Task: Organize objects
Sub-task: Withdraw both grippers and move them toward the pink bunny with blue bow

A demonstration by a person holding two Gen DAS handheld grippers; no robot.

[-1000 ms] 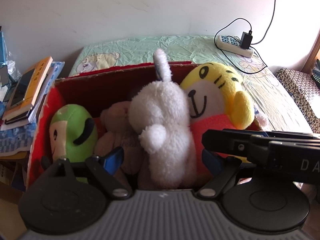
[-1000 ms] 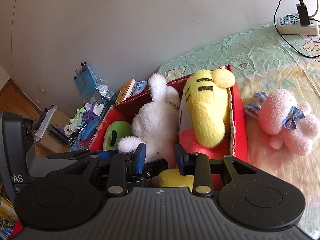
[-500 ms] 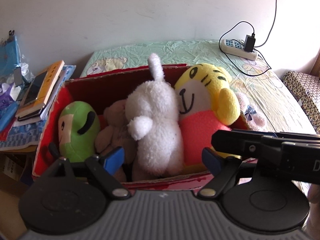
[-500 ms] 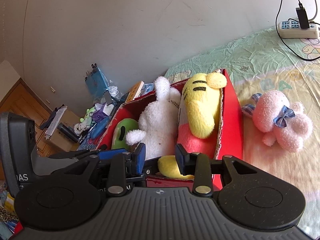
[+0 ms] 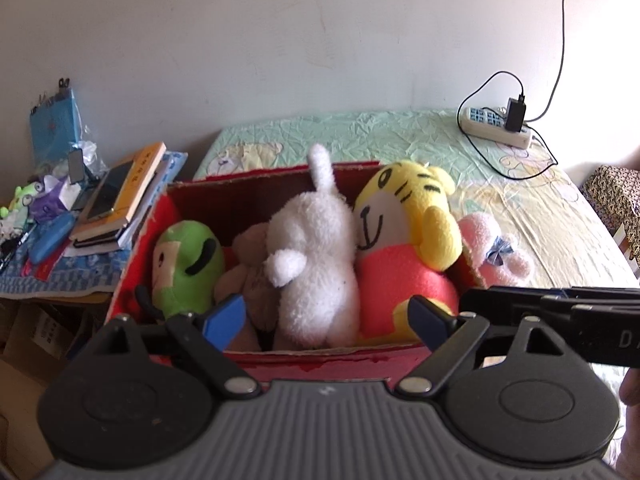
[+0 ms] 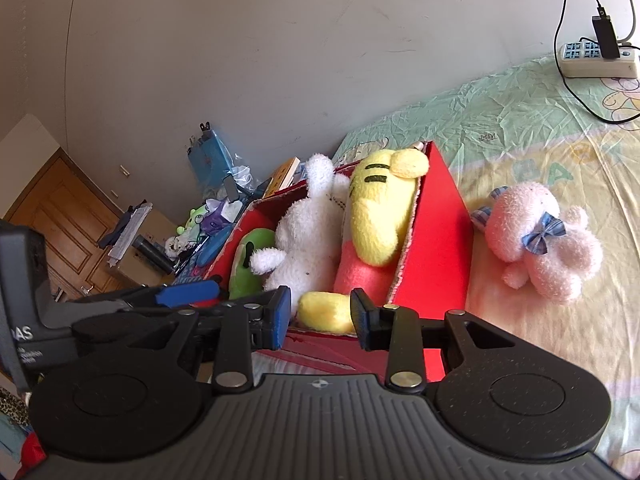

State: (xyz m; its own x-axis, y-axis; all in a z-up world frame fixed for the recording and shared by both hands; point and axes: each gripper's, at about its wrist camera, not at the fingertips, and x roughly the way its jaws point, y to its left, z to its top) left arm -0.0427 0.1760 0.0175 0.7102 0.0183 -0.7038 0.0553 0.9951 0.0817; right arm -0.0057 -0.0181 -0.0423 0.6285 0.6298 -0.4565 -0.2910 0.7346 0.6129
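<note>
A red cardboard box (image 5: 320,360) stands on the bed, packed with a green plush (image 5: 188,264), a brown plush (image 5: 248,272), a white plush (image 5: 316,264) and a yellow tiger plush (image 5: 404,216). A pink plush (image 6: 536,244) with a blue bow lies on the sheet just right of the box (image 6: 436,240). My left gripper (image 5: 326,320) hovers over the box's near wall. Its jaws are opening and its pads touch nothing. My right gripper (image 6: 320,316) sits at the box's near right corner, jaws narrowly apart and empty, with the tiger's yellow foot beyond them.
A power strip (image 5: 496,128) with a plugged charger and cable lies at the bed's far right. Left of the box, a side table holds stacked books (image 5: 124,196) and small clutter. A wooden door (image 6: 60,232) is at far left.
Both grippers have drawn back and slightly up from the box, so more of its front wall shows. The left jaws have spread a little. The plush toys stay in place.
</note>
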